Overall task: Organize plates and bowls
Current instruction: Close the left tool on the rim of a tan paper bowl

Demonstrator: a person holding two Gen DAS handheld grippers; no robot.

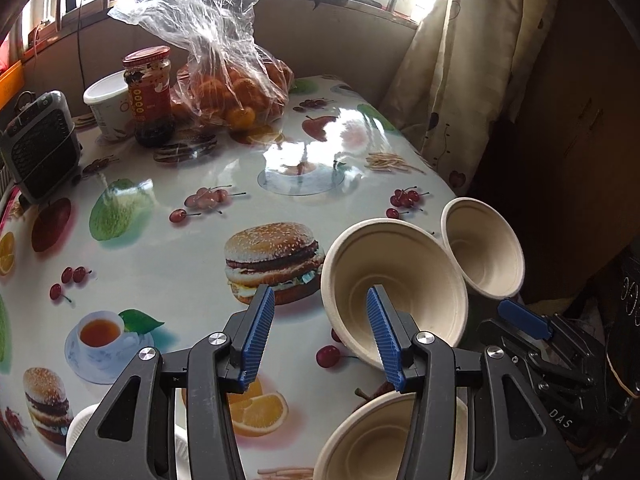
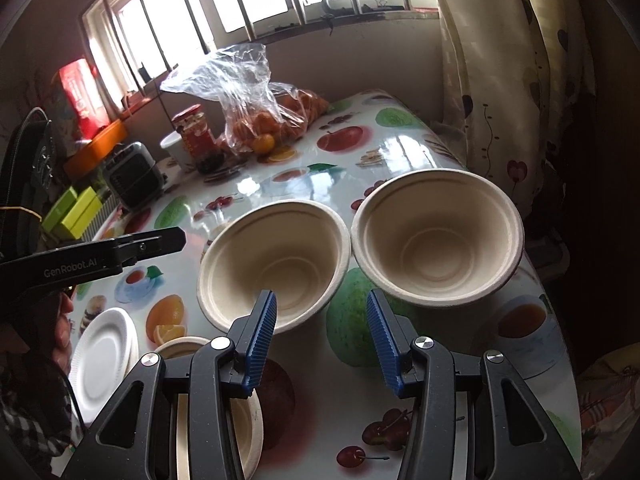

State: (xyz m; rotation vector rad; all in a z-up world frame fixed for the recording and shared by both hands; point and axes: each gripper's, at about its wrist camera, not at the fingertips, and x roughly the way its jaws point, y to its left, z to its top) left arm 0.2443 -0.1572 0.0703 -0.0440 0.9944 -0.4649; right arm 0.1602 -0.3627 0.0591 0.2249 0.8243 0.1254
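Both grippers, left gripper (image 1: 320,332) and right gripper (image 2: 322,334), have jaws apart, holding nothing. Two beige bowls (image 2: 276,264) (image 2: 438,236) sit side by side near the table's (image 2: 400,152) right edge; white plates (image 2: 102,354) stacked near left.

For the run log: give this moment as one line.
left gripper: open, empty | right gripper: open, empty | three bowls on table, unstacked | white plates stacked at near edge

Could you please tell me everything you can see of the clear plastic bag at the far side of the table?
The clear plastic bag is thin, crinkled and glossy, and holds a heap of small orange fruits. Its loose upper part stands up, open and rumpled, toward the window. It rests on the fruit-printed tablecloth near the far edge, just right of a red-lidded jar. Whether the two touch cannot be told. No fingers are near it.
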